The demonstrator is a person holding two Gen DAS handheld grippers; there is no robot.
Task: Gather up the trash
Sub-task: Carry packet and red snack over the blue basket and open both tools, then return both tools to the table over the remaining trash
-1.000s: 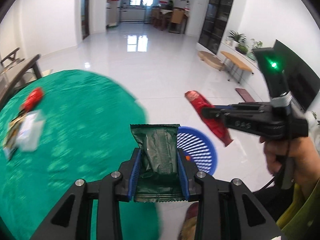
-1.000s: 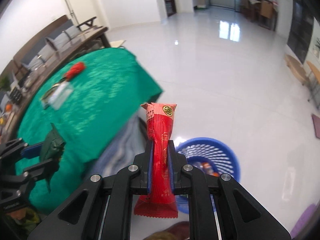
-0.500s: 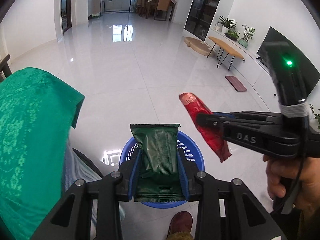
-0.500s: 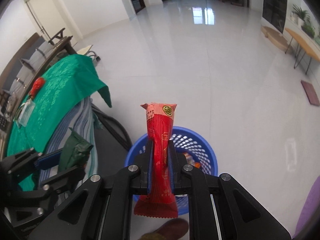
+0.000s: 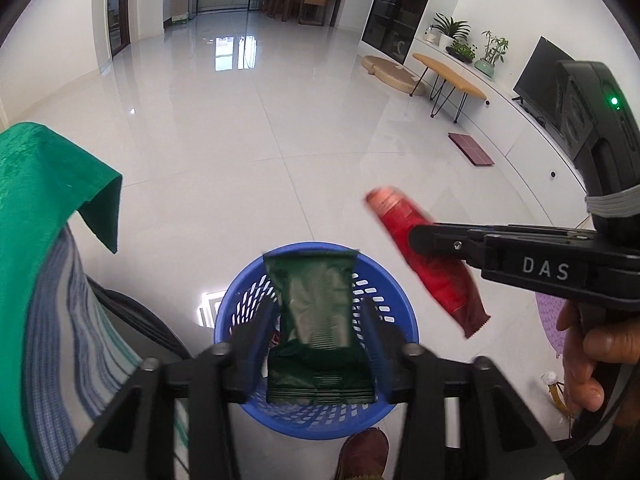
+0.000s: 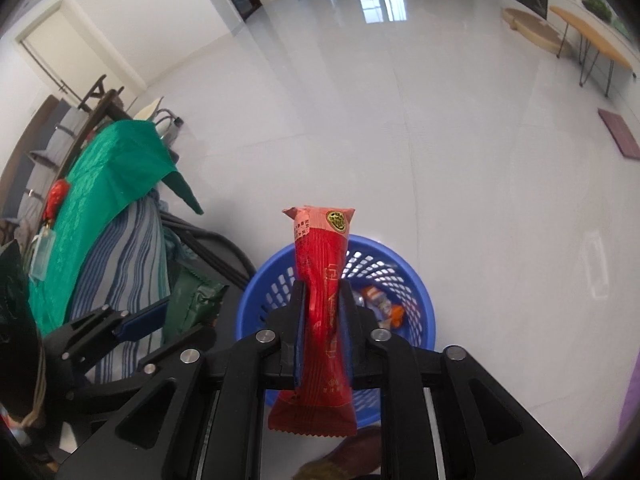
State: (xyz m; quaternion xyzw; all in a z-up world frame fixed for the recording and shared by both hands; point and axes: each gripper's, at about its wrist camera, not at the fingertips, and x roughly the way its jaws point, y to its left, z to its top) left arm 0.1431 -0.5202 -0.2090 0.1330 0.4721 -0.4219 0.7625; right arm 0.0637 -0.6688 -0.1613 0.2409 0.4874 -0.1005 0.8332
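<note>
Jaws of the left gripper (image 5: 320, 344) are opening: a gap shows on either side of the green wrapper (image 5: 318, 312), which hangs between them directly above the blue basket (image 5: 240, 312). Jaws of the right gripper (image 6: 322, 320) are also starting to open, but their pads appear to touch the red wrapper (image 6: 320, 312), pinched at mid-length, with its upper end over the basket's near rim and its lower end below the fingers. The basket stands on the floor, just beside the cloth-draped counter (image 5: 36, 200); other litter already lies inside it.

Handling, as judged: both items are light foil or plastic sachets, soft, crinkly and somewhat slippery, not fragile. Flat sides offer the best purchase; a mid-body pinch keeps the ends from folding. Being so light, each may flutter or cling to a pad on release, so release belongs well within the basket's rim, not at its edge.
</note>
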